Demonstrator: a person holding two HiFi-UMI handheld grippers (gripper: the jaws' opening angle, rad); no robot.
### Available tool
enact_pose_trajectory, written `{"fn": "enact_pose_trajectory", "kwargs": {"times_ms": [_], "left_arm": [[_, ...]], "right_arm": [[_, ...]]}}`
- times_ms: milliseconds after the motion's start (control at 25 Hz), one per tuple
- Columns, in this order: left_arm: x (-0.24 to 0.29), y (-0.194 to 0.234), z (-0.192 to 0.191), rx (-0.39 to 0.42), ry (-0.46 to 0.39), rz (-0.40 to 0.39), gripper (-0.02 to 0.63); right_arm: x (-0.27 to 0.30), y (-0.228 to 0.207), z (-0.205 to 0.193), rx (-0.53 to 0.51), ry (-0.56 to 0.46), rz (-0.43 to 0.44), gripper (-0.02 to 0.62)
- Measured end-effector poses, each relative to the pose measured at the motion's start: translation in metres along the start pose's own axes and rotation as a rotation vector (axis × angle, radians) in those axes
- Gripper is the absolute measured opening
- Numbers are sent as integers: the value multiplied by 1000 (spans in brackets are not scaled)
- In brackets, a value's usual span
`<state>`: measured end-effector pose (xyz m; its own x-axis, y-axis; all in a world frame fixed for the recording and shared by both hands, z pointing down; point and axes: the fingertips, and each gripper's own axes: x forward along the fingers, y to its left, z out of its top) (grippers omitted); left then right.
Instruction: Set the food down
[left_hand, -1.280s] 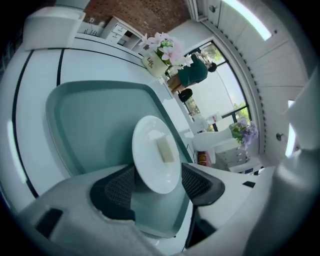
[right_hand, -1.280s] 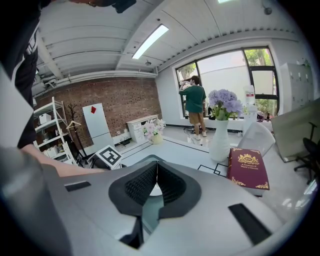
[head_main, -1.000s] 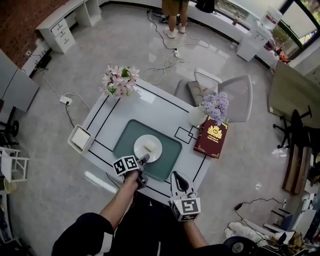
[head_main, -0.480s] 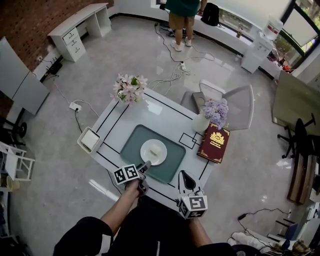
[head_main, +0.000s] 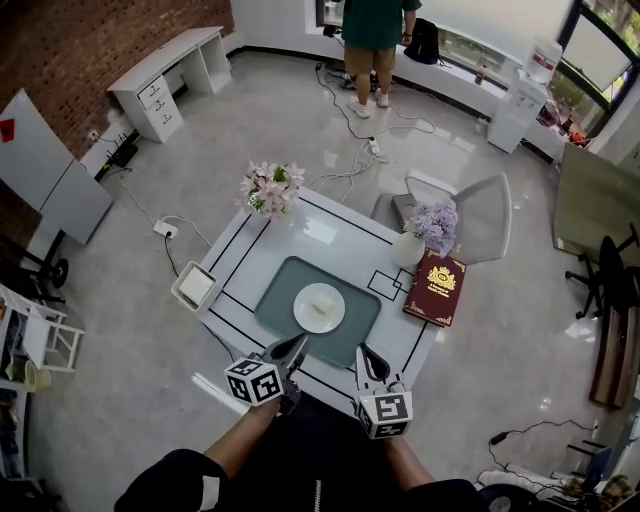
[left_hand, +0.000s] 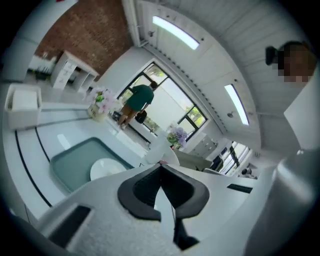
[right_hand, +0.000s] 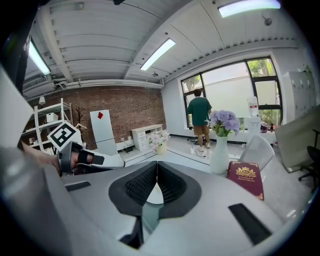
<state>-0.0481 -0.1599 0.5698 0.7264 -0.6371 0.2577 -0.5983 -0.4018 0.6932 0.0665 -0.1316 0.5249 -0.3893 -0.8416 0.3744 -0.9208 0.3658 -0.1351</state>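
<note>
At the far left edge of the tabletop (head_main: 318, 232) a white box (head_main: 195, 287) sits where it sat before, and the pink flowers (head_main: 271, 188) stand at the far left corner.

The left tongs (head_main: 296, 347) have changed most. A second ago their tips were at the near rim of the plate (head_main: 303, 317) with the jaws spread wide. Now they are drawn back over the near edge of the green mat (head_main: 275, 303), clear of the plate. Their jaws are closing right down, pads meeting, with nothing between them.

The food (head_main: 321, 305), a pale piece, lies on the white plate in the middle of the mat, as it did in both earlier frames.

The right tongs (head_main: 366, 357) stay at the near edge of the tabletop, right of the left ones, jaws together and empty.

Further right, the vase of purple flowers (head_main: 432, 224) and the red book (head_main: 436, 288) have not moved. A grey chair (head_main: 485, 212) stands behind them, and a person (head_main: 373, 35) stands by the far window.
</note>
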Motion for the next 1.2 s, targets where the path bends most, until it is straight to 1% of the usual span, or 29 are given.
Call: {"fn": "enact_pose_trajectory", "kwargs": {"times_ms": [120,200,280,360,480,680,960,1200], "left_arm": [[-10,-21,9,271,-30,19,5],[-18,-31,13,410,-45,35,5],[-26,-39,16,506,-61,50,5],[-30,-45,18,560,-76,61,5],[-31,-49,14,594,-85,62,5],[-32,-53,8,601,-73,45,5],[-35,-43,12,562,-60,55,5],[-33,-41,11,565,-44,45,5]], "right_arm": [[-1,6,-5,10,8,20,9],[-3,10,-5,6,6,29,9],[-3,15,-5,-9,-1,42,9],[-2,20,-2,-16,-9,57,9],[1,26,1,-25,-15,72,8],[5,33,5,-40,-16,88,8],[8,41,9,-43,-20,99,8],[8,40,10,-41,-23,90,8]]}}
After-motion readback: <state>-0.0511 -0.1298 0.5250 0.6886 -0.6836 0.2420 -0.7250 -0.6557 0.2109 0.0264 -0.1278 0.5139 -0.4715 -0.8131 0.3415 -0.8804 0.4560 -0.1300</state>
